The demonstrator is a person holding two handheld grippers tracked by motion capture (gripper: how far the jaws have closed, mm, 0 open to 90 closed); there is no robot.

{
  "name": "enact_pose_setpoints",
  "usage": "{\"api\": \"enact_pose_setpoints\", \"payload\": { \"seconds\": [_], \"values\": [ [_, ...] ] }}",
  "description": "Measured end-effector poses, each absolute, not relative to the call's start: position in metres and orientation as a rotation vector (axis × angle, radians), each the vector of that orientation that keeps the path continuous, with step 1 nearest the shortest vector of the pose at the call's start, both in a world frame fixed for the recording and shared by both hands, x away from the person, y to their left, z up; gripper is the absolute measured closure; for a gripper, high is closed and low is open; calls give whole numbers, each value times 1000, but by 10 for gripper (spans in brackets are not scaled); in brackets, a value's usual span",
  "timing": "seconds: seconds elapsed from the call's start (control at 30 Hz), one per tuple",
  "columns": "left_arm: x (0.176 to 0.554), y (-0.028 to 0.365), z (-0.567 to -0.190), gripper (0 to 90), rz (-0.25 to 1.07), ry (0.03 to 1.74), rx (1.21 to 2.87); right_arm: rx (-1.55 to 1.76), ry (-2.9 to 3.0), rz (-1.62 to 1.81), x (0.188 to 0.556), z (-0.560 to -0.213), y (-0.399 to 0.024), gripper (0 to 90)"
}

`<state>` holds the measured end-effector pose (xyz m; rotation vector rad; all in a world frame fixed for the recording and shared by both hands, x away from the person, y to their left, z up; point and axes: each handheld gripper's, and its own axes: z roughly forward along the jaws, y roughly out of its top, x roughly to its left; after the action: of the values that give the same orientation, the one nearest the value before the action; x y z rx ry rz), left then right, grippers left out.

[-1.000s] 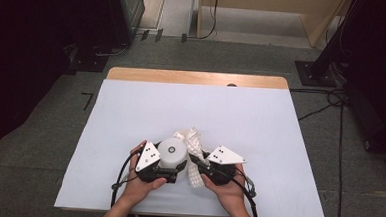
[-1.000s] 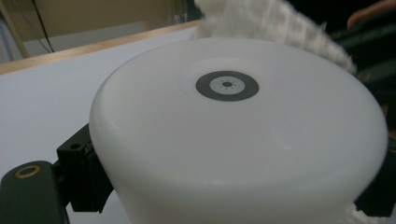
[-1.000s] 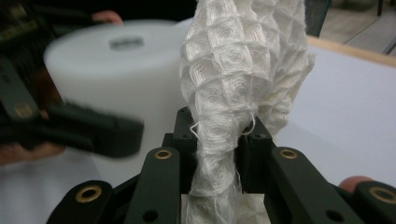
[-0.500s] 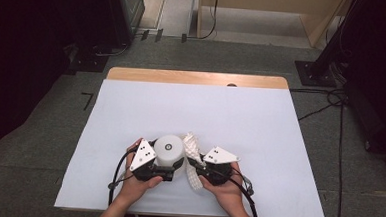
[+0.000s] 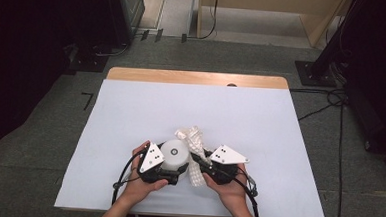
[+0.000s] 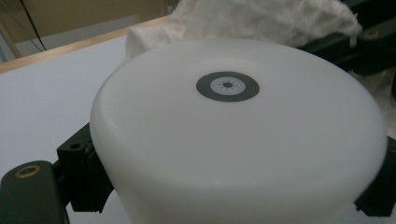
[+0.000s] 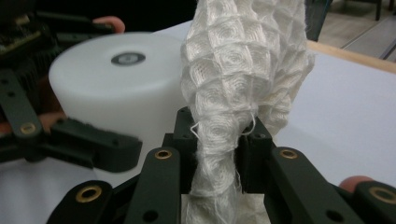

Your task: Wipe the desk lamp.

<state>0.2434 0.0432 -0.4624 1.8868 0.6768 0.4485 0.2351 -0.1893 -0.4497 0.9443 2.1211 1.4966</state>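
A white round container (image 5: 174,151) with a grey ring mark on its upturned flat face sits low over the near middle of the table. My left gripper (image 5: 170,165) is shut on its sides; in the left gripper view the container (image 6: 233,130) sits between the black jaws of that gripper (image 6: 229,196). Right beside it, my right gripper (image 5: 200,161) is shut on a white waffle-weave cloth (image 5: 193,137). The cloth (image 7: 243,70) rises bunched from the right gripper (image 7: 217,151), touching the container (image 7: 112,88). Cloth (image 6: 261,18) shows behind the container.
The table (image 5: 260,122) has a white cover and a bare wooden strip (image 5: 197,77) along its far edge. Wide bare cover lies to the left, right and far side of the hands. Cables (image 5: 326,103) and dark stands sit on the floor around it.
Both hands have barely shifted. Each gripper keeps the same hold, the left on the container and the right on the cloth.
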Motion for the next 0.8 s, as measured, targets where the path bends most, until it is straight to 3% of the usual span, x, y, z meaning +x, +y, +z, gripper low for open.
{"api": "enact_pose_setpoints", "payload": {
  "seconds": [0.33,0.8],
  "values": [
    [240,55,-450,85,488,671,1779,953,2180,1444,238,-460,-184,727],
    [251,61,-465,84,539,730,1777,1053,2113,1410,246,-461,-201,727]
  ]
}}
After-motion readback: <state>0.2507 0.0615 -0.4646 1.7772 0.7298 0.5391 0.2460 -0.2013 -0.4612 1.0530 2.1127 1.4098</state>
